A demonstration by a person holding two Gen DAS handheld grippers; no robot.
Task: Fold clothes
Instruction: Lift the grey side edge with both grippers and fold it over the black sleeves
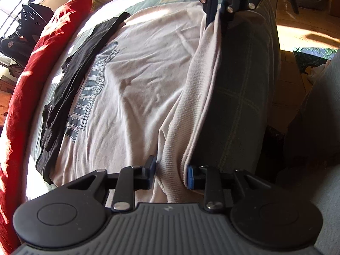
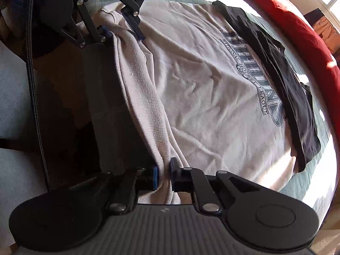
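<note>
A pale grey sweatshirt [image 1: 138,80] lies flat on a bed with a green checked cover [image 1: 240,97]. A long red pillow [image 1: 38,68] lies along the far side. A black cloth [image 1: 70,89] lies on the sweatshirt's top. Dark letters read "NATIONAL HOCKEY LEAGUE". The left gripper [image 1: 171,175] and right gripper [image 2: 164,175] each pinch the ribbed hem [image 2: 140,97].

The sweatshirt [image 1: 136,89] lies spread flat on the bed [image 1: 240,97], hem at the near edge. A smaller garment [image 1: 70,85] lies across its far end, and a pillow [image 1: 31,80] sits just beyond.
</note>
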